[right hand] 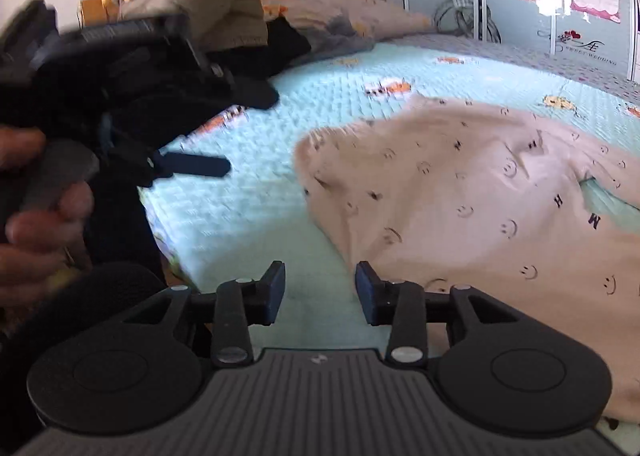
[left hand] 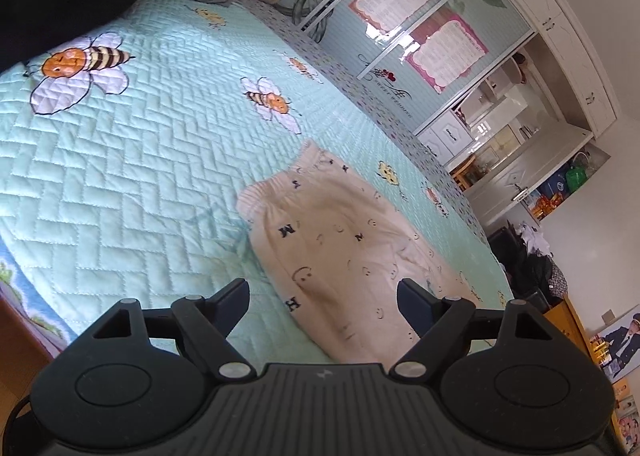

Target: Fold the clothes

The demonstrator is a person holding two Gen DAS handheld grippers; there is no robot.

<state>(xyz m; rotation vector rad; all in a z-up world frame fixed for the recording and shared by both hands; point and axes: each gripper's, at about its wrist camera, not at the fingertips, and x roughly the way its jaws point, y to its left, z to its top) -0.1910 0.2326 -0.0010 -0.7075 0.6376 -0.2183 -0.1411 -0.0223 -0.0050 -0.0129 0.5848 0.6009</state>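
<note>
Garment: cream cotton trousers printed with dark smiley faces and letters [left hand: 340, 252], lying flat on the bed, folded lengthwise by the look of it.
Long axis: in the left wrist view, running from the gathered elastic waistband [left hand: 280, 180] at the far end down toward the camera, slanting to the lower right; waistband pointing away, toward the pillow end of the bed.
Same garment, right wrist view: spreading across the right half [right hand: 480, 196], rounded waistband end pointing left, blurred.
Bed cover: pale mint quilted bedspread with bee and flower patches [left hand: 140, 160], lying under the trousers.
Left gripper [left hand: 324, 296]: hovering just above the near part of the trousers, fingers standing wide apart, gripping nothing, cloth showing between them but unpressed.
Right gripper [right hand: 320, 284]: fingers partly parted, grasping nothing, only bedspread between them; trouser edge lying just beside the right finger [right hand: 366, 280].
Hand [right hand: 36, 208]: clutching the left gripper's handle at the left edge of the right wrist view.
</note>
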